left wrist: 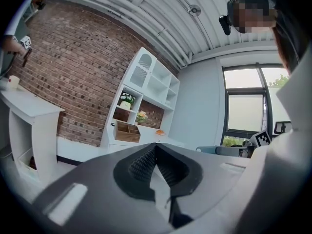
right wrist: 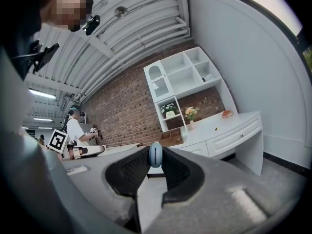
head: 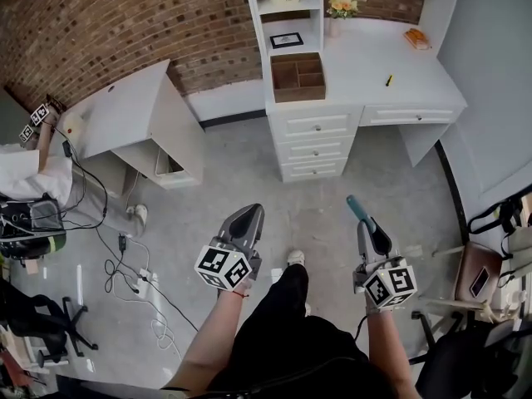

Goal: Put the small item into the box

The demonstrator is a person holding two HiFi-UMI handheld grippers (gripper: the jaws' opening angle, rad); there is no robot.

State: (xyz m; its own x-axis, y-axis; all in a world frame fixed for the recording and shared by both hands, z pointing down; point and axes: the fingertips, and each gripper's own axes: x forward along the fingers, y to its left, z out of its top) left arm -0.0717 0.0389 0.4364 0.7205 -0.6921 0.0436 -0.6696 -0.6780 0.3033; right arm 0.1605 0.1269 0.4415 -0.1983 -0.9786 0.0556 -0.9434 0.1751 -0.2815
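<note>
Currently mid-carry: my right gripper [head: 366, 221] is clamped on the small blue item [right wrist: 155, 155], and my left gripper [head: 251, 214] is closed on nothing. The wooden box [head: 298, 76] sits on the white desk [head: 366, 56], well apart from me. Next, I judge, I must approach and reach over it.

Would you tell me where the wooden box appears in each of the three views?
Head view: wooden box top centre, on the white desk.
Left gripper view: box left of centre, small.
Right gripper view: box centre, up-right of the small blue item that the right tool grips.
Shared landmark: the orange flowers, up-right of it.
</note>
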